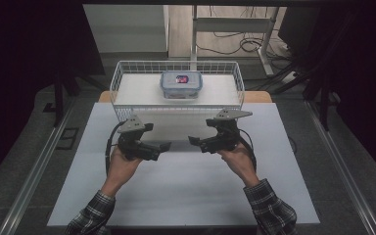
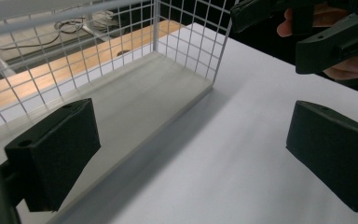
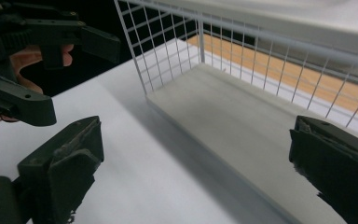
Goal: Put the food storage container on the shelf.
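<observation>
Left gripper (image 1: 164, 146): held above the white table (image 1: 186, 191), tips pointing inward toward the right gripper (image 1: 192, 140). In the left gripper view its two black jaws stand wide apart with bare table surface between them; released, nothing held, nothing touched.

Right gripper: mirrored pose, tips pointing toward the left one. The two sets of tips face each other near together, with a gap between them, not touching. In the right gripper view its jaws are spread wide, nothing between them (pads look worn and rough at the edges); released, nothing held.

Wire basket (image 1: 127, 78): white mesh, just beyond both grippers on the far part of the table. Its near wall runs just past the tips of both tools. In the left gripper view a basket corner (image 2: 154, 28) lies ahead of the open jaws; in the right gripper view the corner (image 3: 130, 46) is likewise ahead, to the upper left between the jaws.

Lidded container (image 1: 181, 84): clear plastic box, blue-rimmed lid, something red and dark inside (contents too small to tell). It sits on the basket floor, about mid-width, toward the back wall, well beyond both grippers and roughly in line with the gap between them. Neither tool touches it or the basket.
</observation>
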`<state>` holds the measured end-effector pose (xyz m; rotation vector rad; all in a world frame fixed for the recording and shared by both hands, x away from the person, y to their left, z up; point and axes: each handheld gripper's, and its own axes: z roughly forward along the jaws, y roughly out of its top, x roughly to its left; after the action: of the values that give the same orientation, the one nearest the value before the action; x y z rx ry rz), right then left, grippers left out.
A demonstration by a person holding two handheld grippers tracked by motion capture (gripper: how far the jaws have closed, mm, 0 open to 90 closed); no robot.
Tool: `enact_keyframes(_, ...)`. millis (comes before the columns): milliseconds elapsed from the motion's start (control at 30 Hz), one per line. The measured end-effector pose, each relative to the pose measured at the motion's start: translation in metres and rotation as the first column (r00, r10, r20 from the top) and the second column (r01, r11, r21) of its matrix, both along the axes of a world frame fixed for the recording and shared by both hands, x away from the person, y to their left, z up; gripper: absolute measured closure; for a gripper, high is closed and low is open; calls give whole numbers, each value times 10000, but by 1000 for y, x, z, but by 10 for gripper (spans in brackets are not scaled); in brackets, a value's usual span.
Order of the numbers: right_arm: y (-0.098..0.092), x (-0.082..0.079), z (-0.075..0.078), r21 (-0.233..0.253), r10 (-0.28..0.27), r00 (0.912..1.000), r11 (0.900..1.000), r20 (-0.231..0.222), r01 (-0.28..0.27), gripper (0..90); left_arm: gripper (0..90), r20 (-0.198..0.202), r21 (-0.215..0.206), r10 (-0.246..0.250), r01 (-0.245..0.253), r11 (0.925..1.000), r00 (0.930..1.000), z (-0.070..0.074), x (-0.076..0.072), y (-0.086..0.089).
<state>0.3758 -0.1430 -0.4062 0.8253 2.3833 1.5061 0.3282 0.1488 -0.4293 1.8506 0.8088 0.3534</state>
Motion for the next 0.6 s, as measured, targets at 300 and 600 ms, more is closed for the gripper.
enact_keyframes(300,-1,-5,-13,-143,-42,9999,9999,-152,40,4,22,-126,429,172,-167,9989,9998,-14,-4,-1)
enact_keyframes(600,-8,-16,-23,-549,-231,9997,9982,37,233,0,22,-244,421,254,-244,9988,9994,-20,-17,5)
